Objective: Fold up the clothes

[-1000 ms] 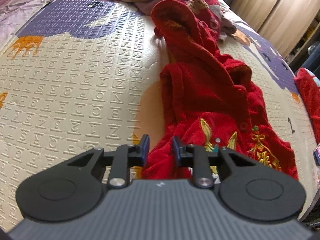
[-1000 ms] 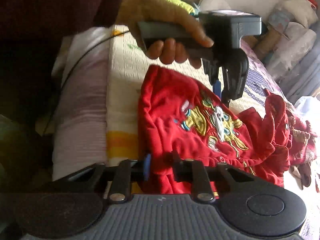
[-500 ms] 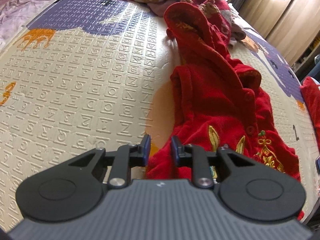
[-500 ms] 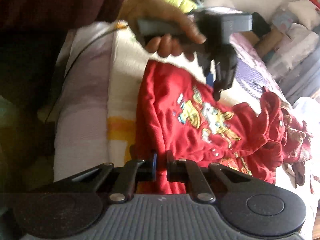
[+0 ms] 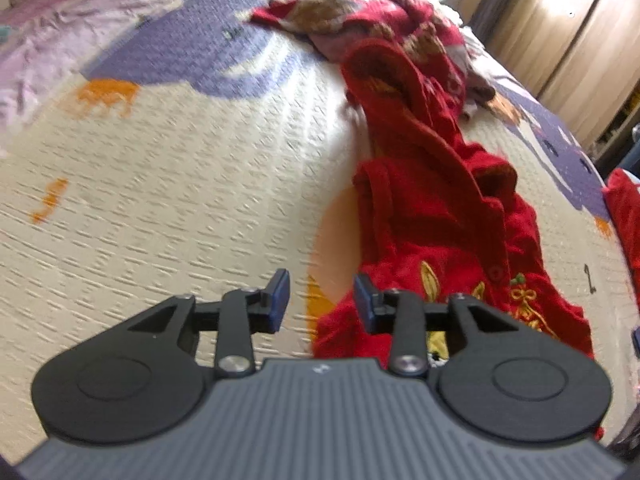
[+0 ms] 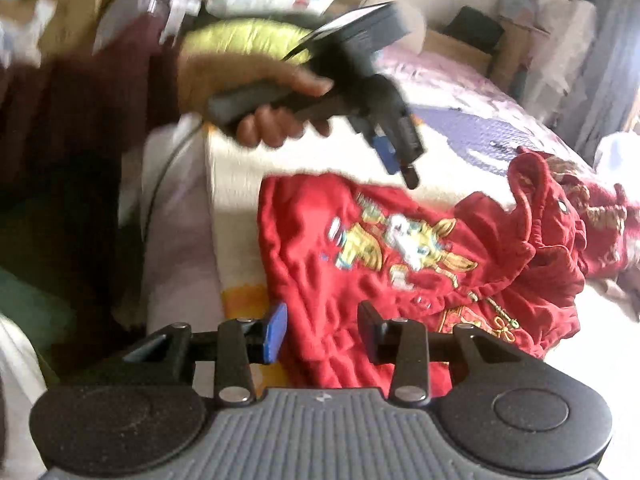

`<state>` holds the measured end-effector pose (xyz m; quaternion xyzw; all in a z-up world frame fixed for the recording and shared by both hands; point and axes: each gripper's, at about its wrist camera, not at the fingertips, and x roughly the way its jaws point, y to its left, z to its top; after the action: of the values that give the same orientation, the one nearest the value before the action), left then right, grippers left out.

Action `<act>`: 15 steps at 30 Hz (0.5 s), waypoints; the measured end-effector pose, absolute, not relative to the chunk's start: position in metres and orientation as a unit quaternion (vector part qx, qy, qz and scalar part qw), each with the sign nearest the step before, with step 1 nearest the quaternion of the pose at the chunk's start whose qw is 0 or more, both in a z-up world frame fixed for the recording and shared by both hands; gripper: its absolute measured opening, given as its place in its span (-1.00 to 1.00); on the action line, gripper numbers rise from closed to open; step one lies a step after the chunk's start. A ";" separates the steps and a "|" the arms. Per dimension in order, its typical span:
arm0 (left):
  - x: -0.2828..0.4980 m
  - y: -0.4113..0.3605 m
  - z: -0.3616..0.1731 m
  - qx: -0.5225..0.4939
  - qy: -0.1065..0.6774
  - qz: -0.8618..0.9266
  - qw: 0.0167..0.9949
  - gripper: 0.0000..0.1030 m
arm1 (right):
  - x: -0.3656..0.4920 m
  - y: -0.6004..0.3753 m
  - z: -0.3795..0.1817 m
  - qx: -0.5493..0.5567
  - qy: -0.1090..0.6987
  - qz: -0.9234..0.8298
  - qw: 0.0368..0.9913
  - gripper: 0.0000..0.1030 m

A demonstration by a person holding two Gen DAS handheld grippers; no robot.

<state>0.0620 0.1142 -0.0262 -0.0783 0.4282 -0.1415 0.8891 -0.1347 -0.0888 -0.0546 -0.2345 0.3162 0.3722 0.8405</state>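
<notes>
The red embroidered garment (image 6: pixel 400 264) is found lying on the cream embossed play mat (image 5: pixel 168 208) that covers the bed. Its body is laid roughly flat at the near edge. A sleeve and the upper part are bunched into a long ridge that runs away toward a further heap of red clothing (image 5: pixel 384 28).

A second ago both hem corners were pinched between closed jaws. Both grips have since been given up. The left gripper (image 5: pixel 320 300) is seen with its jaws opening. The near hem edge shows in the gap below the tips, but neither pad is pressed on the cloth. The right gripper (image 6: pixel 322 332) is likewise opening. Red fabric is visible in the gap, lying slack beneath rather than clamped. Both views are blurred by motion, and both tools are judged to have been lifted off the cloth.

In the right wrist view the left tool is seen in the person's hand (image 6: pixel 264 100), held above the far side of the garment and clear of it.

The hem is judged to have been laid out and released. The bunched sleeve and upper part are not yet folded, so fresh grips there would be required.
</notes>
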 end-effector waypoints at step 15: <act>0.020 0.054 -0.027 -0.026 0.419 -0.207 0.884 -0.16 | -0.007 -0.126 -0.070 -0.035 0.302 0.133 0.943 -0.81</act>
<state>0.0202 0.0541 -0.0268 -0.0261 0.4192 -0.2073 0.8835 -0.0068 -0.1265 -0.0703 -0.0346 0.3023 0.1334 0.9432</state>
